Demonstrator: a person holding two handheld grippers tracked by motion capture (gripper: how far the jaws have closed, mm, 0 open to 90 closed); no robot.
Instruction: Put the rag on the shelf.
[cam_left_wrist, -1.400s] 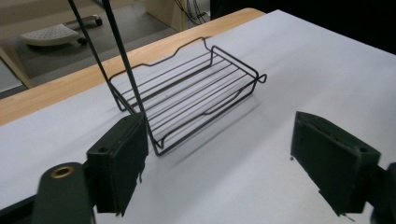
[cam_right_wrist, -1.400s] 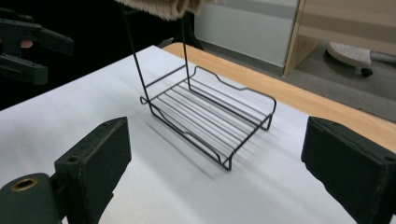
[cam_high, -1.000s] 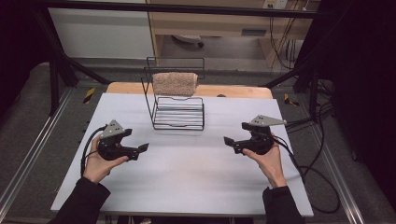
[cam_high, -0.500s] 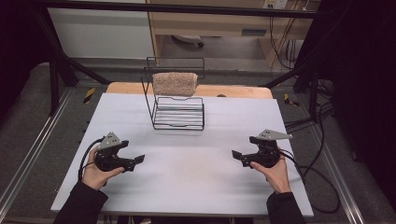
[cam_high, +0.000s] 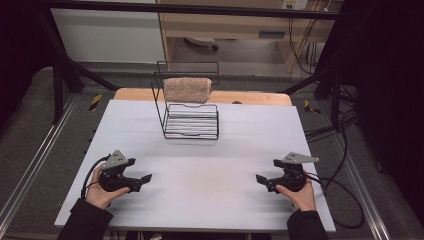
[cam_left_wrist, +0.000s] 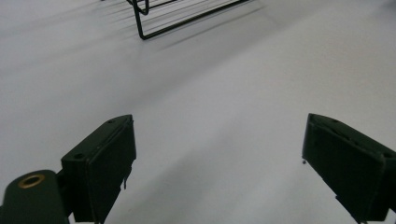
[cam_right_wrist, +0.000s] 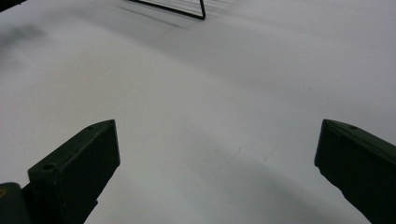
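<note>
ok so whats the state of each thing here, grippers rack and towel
left gripper: open, holds nothing, low over the table near the front edge
right gripper: open, holds nothing, low over the table near the front edge
wire rack: upright at the far side of the table
towel: draped over the rack's top bar, untouched

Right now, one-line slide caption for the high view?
Left gripper and right gripper, open, rest near the table front; towel drapes the wire rack.
</note>
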